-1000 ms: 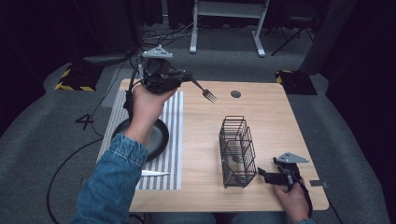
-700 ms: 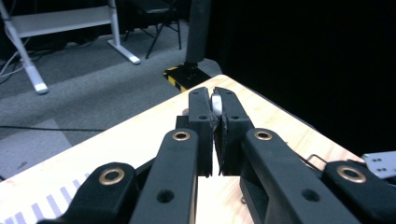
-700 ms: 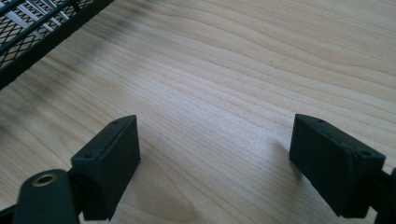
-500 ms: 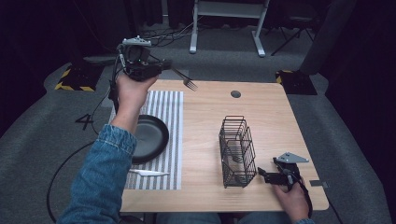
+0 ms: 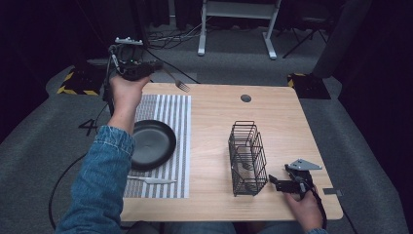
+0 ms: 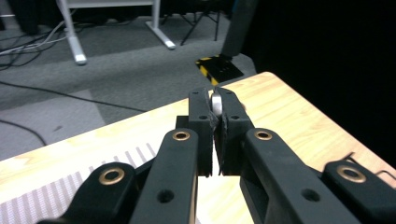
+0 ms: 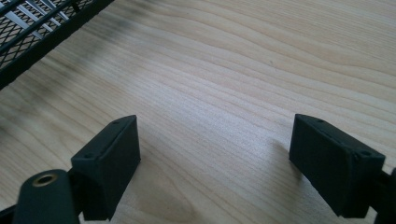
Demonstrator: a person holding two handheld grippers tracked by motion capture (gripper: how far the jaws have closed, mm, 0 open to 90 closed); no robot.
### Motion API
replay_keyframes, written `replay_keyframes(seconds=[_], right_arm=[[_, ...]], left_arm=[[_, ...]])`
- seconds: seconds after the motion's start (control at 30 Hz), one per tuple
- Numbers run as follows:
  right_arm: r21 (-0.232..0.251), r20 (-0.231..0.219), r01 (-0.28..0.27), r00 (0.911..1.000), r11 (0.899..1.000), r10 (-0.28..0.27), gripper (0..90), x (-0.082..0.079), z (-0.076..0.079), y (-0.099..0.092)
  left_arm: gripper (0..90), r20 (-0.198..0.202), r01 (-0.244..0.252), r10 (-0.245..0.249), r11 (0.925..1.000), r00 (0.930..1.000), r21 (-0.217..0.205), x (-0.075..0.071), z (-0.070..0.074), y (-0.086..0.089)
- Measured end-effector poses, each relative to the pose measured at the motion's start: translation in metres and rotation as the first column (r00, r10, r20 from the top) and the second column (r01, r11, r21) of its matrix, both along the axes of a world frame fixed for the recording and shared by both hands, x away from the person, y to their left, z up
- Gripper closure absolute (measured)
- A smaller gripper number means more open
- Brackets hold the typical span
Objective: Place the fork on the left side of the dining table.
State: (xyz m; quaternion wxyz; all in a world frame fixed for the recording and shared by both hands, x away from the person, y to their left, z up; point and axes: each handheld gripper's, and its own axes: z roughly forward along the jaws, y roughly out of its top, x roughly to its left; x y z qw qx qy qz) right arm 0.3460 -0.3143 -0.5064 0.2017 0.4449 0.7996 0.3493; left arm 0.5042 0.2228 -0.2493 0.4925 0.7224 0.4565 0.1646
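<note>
The left gripper (image 5: 155, 67) is clenched on the handle of a metal fork (image 5: 178, 83), holding it in the air above the far edge of the striped placemat (image 5: 165, 109), tines pointing toward the table's middle. The work in hand looks like laying a place setting: a black plate (image 5: 152, 144) sits on the placemat and a knife (image 5: 151, 180) lies at the mat's near edge. To do this step well, the person should keep the grip firm, lower the fork level onto bare placemat beside the plate, and let go only once it lies flat. The right gripper (image 5: 275, 183) rests released on the table just beside the wire cutlery basket (image 5: 247, 157).
</note>
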Motion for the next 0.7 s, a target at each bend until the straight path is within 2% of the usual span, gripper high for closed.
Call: replay_keyframes(seconds=[0.13, 0.23, 0.43, 0.6, 0.7], right_arm=[[0.0, 0.0, 0.001, 1.0, 1.0, -0.001, 16.3, 0.0, 0.0, 0.0], [0.0, 0.0, 0.001, 1.0, 1.0, -0.001, 16.2, 0.0, 0.0, 0.0], [0.0, 0.0, 0.003, 1.0, 1.0, -0.003, 16.3, 0.0, 0.0, 0.0], [0.0, 0.002, 0.003, 1.0, 1.0, -0.003, 16.3, 0.001, 0.0, 0.0], [0.0, 0.002, 0.004, 1.0, 1.0, -0.004, 16.3, 0.001, 0.0, 0.0]], left_arm=[[86.3, -0.019, -0.036, 0.036, 0.9993, 0.9992, 0.004, 0.003, -0.008, 0.013], [86.3, -0.039, -0.055, 0.054, 0.9983, 0.9978, -0.02, 0.007, -0.018, 0.021], [86.3, -0.085, -0.088, 0.085, 0.9957, 0.9927, -0.031, 0.019, -0.036, 0.031], [86.3, -0.109, -0.096, 0.093, 0.995, 0.9897, -0.028, 0.028, -0.048, 0.035], [86.3, -0.136, -0.099, 0.093, 0.9941, 0.9864, -0.044, 0.033, -0.057, 0.039]])
